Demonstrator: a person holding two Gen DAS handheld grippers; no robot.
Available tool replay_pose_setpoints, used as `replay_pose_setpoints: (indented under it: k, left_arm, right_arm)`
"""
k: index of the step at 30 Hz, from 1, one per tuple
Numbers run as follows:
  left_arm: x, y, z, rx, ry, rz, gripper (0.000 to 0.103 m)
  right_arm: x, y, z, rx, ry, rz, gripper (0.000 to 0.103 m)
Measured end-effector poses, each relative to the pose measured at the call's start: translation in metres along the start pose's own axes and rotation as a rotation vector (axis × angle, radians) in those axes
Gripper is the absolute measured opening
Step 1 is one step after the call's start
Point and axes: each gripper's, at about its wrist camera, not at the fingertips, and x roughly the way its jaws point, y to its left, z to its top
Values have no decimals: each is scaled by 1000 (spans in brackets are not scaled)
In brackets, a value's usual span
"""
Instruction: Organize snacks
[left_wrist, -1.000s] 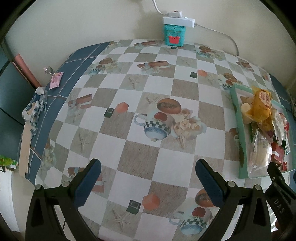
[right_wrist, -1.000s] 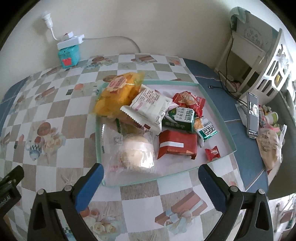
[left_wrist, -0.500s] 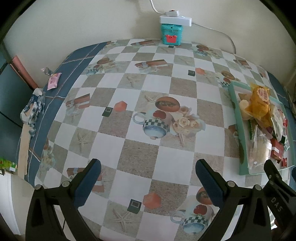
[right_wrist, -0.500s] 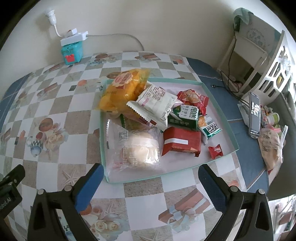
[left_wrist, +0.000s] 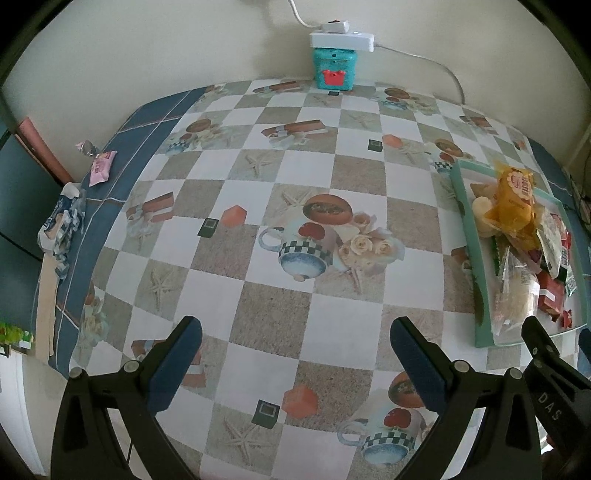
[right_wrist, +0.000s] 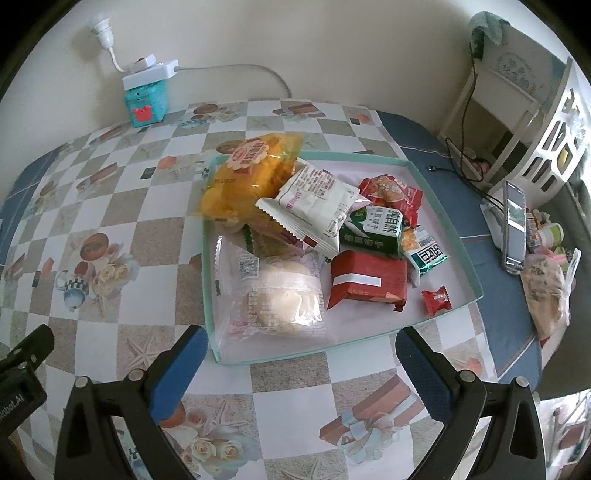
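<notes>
On the checkered bench (right_wrist: 155, 236), a shallow tray (right_wrist: 448, 225) holds the whole pile of snacks, sitting just past the right tongs (right_wrist: 301, 360), toward 12 o'clock. Those tongs are spread wide, nothing in them. A clear bun packet (right_wrist: 277, 299) lies nearest, a red packet (right_wrist: 369, 282) beside it at 3 o'clock. The left tongs (left_wrist: 295, 349) are wide and empty too, with the tray off at 2 o'clock.

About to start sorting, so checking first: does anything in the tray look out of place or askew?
Yes. The snacks lie heaped in the tray, overlapping at odd angles. The yellow bag hangs over the tray's far-left rim, and the clear bun packet reaches the near rim. Nothing looks spilled or torn.
</notes>
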Motion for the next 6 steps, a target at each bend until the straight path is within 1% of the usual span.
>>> replay_pose_setpoints:
  k: [6]
  left_arm:
    - [-5, -1, 0, 13, -29, 9, 102]
  right_arm:
    - [1, -1, 0, 3, 1, 7, 103]
